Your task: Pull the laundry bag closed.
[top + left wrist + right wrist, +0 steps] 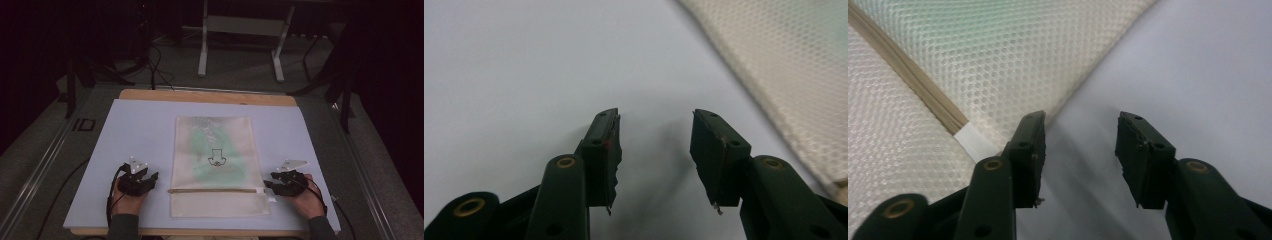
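Left gripper point(152, 178) and right gripper point(268, 186) rest at lower frame with jaws wide apart, holding nothing. Between them, at centre frame, a mesh bag point(215, 165) lies flat on the pale mat point(140, 130), its zipper point(215, 190) running crosswise.

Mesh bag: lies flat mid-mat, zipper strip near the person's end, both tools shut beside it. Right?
Not quite: both are open. The left tool and right tool each show a clear gap between their jaws in the gripper views. The mesh bag, zipper strip and mat are as stated.
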`<action>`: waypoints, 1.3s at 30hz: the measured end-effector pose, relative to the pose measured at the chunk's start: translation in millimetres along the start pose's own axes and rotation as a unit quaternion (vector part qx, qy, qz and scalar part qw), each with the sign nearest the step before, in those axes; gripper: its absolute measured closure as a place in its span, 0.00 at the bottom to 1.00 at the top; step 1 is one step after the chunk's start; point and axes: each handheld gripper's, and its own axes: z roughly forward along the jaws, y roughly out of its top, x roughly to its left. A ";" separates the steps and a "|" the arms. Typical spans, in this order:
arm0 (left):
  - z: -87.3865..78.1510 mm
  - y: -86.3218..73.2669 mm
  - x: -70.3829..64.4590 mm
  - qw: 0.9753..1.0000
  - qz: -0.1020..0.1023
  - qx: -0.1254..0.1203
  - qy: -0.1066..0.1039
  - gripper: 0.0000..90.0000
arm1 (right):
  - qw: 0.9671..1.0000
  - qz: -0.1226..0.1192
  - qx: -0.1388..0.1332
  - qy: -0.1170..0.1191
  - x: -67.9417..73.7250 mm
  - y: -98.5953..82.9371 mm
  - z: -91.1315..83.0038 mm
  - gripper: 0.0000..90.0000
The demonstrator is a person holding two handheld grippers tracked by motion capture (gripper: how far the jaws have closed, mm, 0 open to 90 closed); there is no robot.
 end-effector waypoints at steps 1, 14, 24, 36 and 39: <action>-0.7 0.3 -0.6 1.000 0.001 -0.002 -0.003 0.61 | 1.000 -0.003 0.002 0.000 0.9 0.9 0.0 0.60; -3.9 -0.2 -1.1 1.000 -0.005 -0.012 -0.020 0.66 | 1.000 -0.016 0.011 0.017 5.9 5.8 -4.4 0.63; -7.5 1.4 -2.7 0.999 0.008 -0.030 -0.030 0.66 | 0.999 -0.030 0.015 0.027 15.0 12.3 -6.8 0.64; -7.3 1.0 -2.2 0.999 0.010 -0.027 -0.036 0.67 | 0.997 -0.062 0.027 0.038 24.0 24.9 -1.0 0.65; -7.0 0.7 -2.2 0.999 0.010 -0.026 -0.036 0.67 | 0.997 -0.068 0.028 0.036 26.9 27.3 -0.8 0.65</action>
